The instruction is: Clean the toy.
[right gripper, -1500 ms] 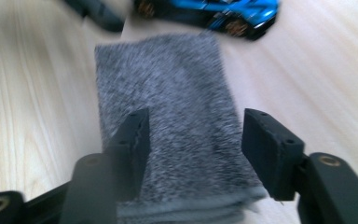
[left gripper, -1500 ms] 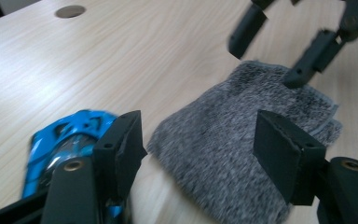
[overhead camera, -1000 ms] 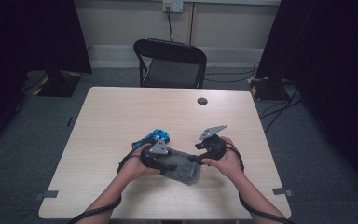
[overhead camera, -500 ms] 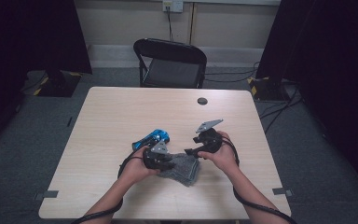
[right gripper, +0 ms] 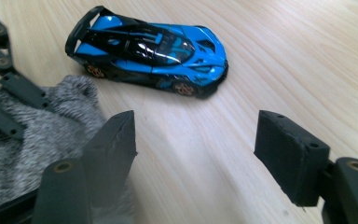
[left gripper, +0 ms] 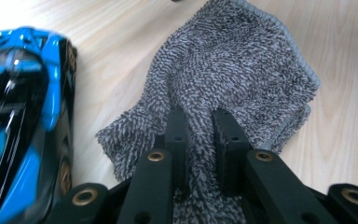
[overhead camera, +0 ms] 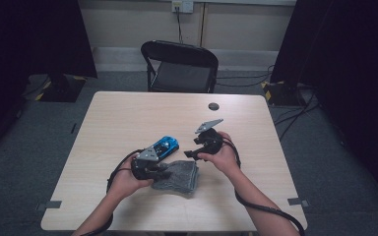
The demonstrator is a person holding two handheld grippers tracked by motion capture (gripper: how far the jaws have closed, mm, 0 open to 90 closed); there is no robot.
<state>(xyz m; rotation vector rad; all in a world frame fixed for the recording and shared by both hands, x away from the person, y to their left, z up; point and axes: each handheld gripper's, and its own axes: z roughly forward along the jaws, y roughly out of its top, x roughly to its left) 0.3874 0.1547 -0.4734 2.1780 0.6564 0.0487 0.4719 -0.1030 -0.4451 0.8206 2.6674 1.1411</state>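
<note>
- My left hand-held gripper (left gripper: 196,126) is pinching a fold of the grey, shaggy microfibre cloth (left gripper: 233,79), its two black jaws clamped close together on the pile.
- My right hand-held gripper (right gripper: 196,140) is hanging released, its jaws spread wide with bare wood between them; the left jaw is sitting over the cloth's edge.
- In the high view, my left hand-held gripper (overhead camera: 163,172) is sitting at the cloth's left edge, and my right hand-held gripper (overhead camera: 191,153) is hovering just above the cloth's far edge.
- The cloth (overhead camera: 179,176) is lying rumpled on the light wooden worktop (overhead camera: 128,118), near my side.
- The shiny blue and black toy sports car (right gripper: 149,49) is standing on its wheels just beside the cloth, on the far left of it (overhead camera: 162,146).
- A small dark round disc (overhead camera: 213,106) is lying near the worktop's far edge, well apart from the cloth.
- A black folding chair (overhead camera: 179,64) is standing beyond the worktop.
</note>
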